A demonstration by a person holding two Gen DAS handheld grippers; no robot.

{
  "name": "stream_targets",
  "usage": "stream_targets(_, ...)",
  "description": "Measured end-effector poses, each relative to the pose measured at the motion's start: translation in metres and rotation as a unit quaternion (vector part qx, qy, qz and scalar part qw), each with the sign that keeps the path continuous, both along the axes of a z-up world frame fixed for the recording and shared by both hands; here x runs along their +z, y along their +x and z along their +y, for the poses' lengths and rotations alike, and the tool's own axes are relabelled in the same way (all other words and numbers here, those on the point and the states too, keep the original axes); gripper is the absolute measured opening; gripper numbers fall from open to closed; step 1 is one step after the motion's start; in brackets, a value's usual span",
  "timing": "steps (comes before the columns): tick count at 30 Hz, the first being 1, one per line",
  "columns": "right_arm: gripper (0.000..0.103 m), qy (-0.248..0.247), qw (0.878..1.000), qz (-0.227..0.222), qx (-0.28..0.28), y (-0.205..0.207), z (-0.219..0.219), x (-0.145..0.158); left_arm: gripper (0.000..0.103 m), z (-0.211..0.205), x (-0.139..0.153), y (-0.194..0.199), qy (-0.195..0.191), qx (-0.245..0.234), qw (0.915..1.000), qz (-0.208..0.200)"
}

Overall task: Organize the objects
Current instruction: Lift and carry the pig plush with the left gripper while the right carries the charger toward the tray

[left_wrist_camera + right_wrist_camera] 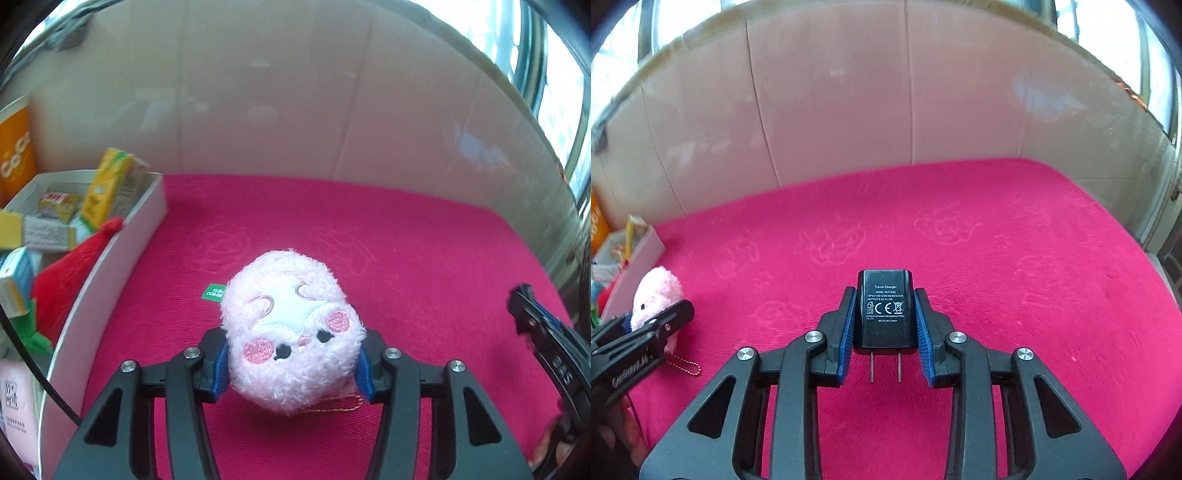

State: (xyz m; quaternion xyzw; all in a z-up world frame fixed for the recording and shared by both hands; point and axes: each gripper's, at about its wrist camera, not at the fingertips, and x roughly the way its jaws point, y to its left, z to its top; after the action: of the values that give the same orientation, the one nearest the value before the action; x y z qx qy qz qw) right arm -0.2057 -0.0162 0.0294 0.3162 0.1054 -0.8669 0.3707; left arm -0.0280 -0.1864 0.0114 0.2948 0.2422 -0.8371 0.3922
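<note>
Between the left claw's (291,363) blue pads sits the pink plush (291,332), squeezed at both flanks and facing up toward the camera, its bead chain (685,365) trailing beneath. The right claw (885,325) is narrow, clamped on the black charger (885,306), whose prongs point back toward the wrist. Left of the left claw stands the white box (122,254), already crowded with cartons and a red plush (70,273). Judging by this, the step in hand is carrying both things to that box. To do it well, lift the plush clear of the red cloth (406,258) and above the box wall before opening, so the chain does not snag; bring the charger over afterwards, keeping the two claws apart.
</note>
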Motion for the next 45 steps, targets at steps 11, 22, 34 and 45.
stream_targets(11,0.029,-0.061,0.993,0.090,-0.035,0.047,0.030,0.022,0.053,0.043,0.024,0.030,-0.128,-0.019,0.9906,0.044)
stream_targets(22,0.029,-0.099,0.990,0.097,-0.023,0.082,0.063,0.024,0.053,0.085,0.042,0.072,-0.248,-0.061,0.9656,0.046)
stream_targets(34,0.029,-0.094,0.988,0.122,-0.014,0.103,0.067,0.027,0.054,0.083,0.043,0.115,-0.252,-0.041,0.9656,0.048)
stream_targets(45,0.029,-0.085,0.987,0.133,0.004,0.126,0.066,0.026,0.054,0.079,0.044,0.149,-0.248,-0.021,0.9673,0.051)
